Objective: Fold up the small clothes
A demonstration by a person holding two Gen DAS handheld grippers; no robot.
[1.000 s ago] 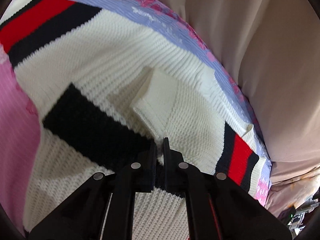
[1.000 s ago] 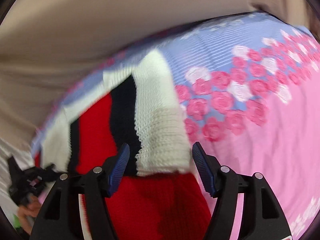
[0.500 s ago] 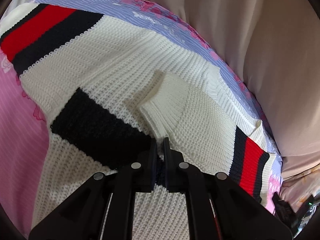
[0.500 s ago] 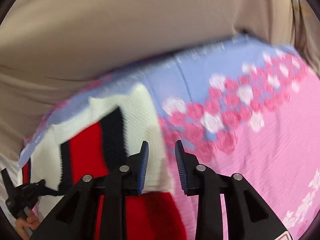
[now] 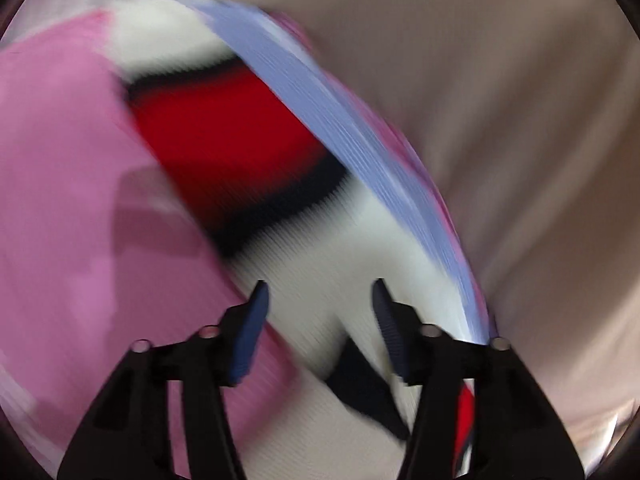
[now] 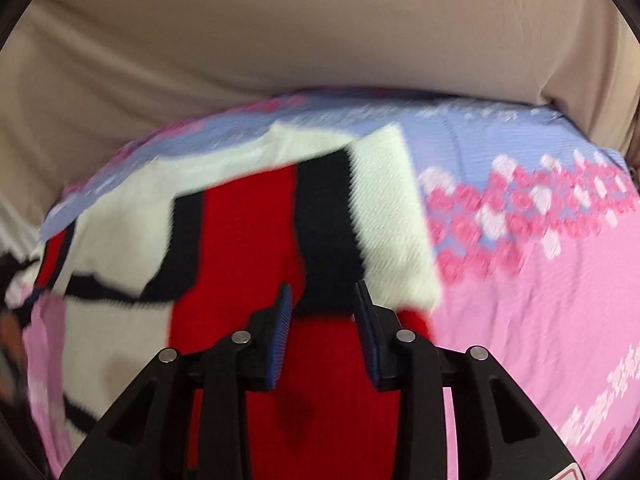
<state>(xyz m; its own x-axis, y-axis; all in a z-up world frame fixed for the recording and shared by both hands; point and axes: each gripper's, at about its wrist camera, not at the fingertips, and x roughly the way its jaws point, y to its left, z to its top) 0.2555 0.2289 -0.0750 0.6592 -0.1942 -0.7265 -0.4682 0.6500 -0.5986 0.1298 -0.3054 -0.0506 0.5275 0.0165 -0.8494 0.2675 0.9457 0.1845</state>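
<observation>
Biggest thing in both views is the beige drape [image 6: 280, 40], which fills the top of the right wrist frame and the whole right side of the left wrist one. Under it is the bedspread [image 6: 540, 300], pink across the lower right of the right wrist view, with a lilac band and a row of pink and white roses along its upper edge. In the left wrist shot it's the pink area on the left plus a lilac strip running diagonally from top center to lower right.

The sweater [image 6: 248, 248] lies on that bedspread: white knit with a wide red stripe edged in black. In the right wrist view it covers the center and left of the frame, with one panel lapped over the rest at center. In the left wrist view it runs diagonally through the middle, but that frame is heavily smeared, so the details are mush.

The left gripper [image 5: 318, 300], at bottom center, has its blue-padded fingers spread wide with white knit showing between them, nothing pinched. The right gripper [image 6: 322, 300] is only partly spread over the red and black stripes. I can't tell if it's touching the fabric.
</observation>
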